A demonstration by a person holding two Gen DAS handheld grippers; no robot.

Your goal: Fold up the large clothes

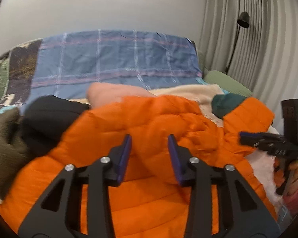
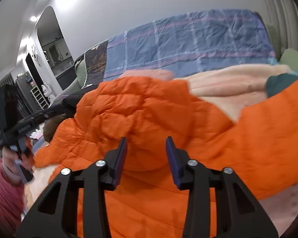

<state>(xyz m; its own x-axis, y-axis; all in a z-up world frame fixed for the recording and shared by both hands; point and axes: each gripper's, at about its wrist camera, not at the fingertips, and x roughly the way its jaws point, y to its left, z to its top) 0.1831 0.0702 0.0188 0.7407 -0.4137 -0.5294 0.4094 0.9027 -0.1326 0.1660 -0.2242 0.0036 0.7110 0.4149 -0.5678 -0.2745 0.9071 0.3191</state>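
An orange puffer jacket (image 1: 149,123) with a dark green cuff (image 1: 226,103) lies crumpled on a bed. It also shows in the right wrist view (image 2: 149,111). My left gripper (image 1: 150,138) is open and empty, hovering just above the jacket's middle. My right gripper (image 2: 146,140) is open and empty above the jacket's hood part. The right gripper also shows at the right edge of the left wrist view (image 1: 246,136), over the sleeve; the left gripper shows at the left of the right wrist view (image 2: 49,113).
A blue plaid sheet (image 1: 117,61) covers the far part of the bed. A cream fleece blanket (image 1: 190,93) lies under the jacket. Dark garments (image 1: 49,115) sit at the left. A grey curtain (image 1: 258,39) and a lamp (image 1: 243,19) stand at the right.
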